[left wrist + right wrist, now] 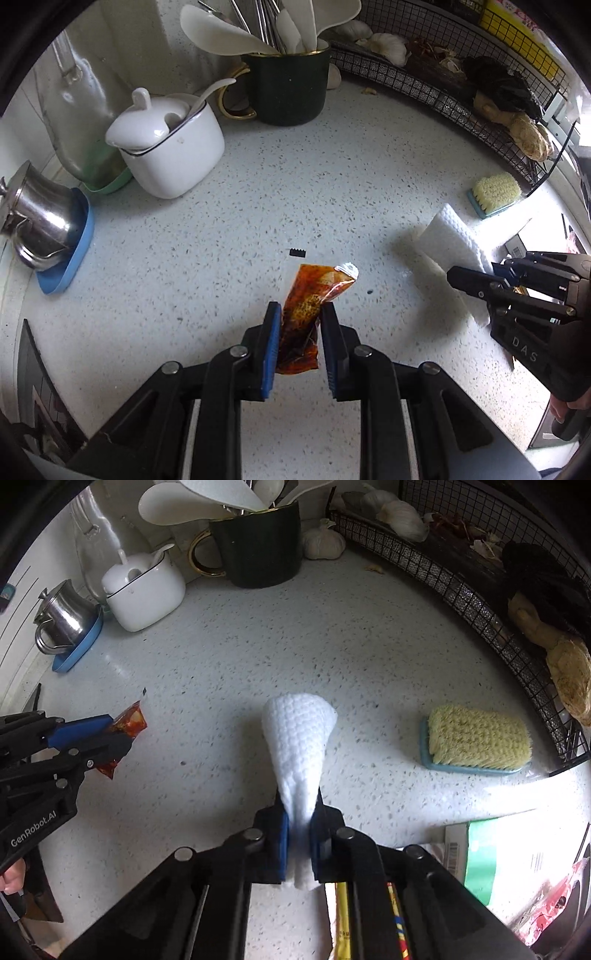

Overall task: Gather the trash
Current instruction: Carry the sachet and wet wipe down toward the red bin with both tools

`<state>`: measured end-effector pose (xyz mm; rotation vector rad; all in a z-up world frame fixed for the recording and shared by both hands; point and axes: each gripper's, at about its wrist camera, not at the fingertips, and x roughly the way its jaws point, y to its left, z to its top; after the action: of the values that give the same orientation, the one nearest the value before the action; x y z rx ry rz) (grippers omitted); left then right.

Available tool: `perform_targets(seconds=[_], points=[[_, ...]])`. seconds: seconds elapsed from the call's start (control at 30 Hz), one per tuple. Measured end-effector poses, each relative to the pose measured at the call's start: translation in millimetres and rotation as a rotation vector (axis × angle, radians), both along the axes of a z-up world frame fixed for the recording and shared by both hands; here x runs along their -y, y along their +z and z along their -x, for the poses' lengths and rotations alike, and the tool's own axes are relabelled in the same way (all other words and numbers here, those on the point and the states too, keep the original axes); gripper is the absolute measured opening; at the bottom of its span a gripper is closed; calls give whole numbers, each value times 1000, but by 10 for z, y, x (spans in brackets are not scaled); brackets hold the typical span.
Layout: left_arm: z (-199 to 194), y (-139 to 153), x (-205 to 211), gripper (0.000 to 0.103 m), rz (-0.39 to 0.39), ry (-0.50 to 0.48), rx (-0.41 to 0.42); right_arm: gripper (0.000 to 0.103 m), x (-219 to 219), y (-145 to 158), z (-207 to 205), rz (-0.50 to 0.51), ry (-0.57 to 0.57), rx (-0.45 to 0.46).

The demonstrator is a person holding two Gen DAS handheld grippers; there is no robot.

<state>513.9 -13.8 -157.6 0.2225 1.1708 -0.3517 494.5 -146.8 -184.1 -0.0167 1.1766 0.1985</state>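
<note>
Holding: left tongs (pixel 299 314) grip one sauce packet (pixel 306 317) (orange) | right tongs (pixel 298 808) pinch one paper towel (pixel 301 738)

The left black two-finger gripper with blue pads (pixel 297 334) is pointing steeply downward, its jaws pinching an orange-red crumpled sauce sachet (pixel 306 314) between them. Off to its right, the right black two-finger gripper with blue pads (pixel 299 834) is angling down too, jaws clamping tight on a white folded paper towel (pixel 299 738). Fingertips (pixel 13 877) are showing at the left handle.
</note>
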Motion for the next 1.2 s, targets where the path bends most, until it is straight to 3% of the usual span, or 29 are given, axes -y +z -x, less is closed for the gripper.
perform_targets(seconds=[0.13,0.43,0.93,1.2], points=[[319,276,-2,20,23,-13,49,8,-23,235,327,-66,-1,49],[1050,696,78,20,48,14,107,8,63,706,977,-84,-4,153],[2137,903,45,20,48,180,120,8,167,851,1764,-118,192,173],[2616,881,-182,20,88,207,119,8,27,758,2152,-113,212,164]])
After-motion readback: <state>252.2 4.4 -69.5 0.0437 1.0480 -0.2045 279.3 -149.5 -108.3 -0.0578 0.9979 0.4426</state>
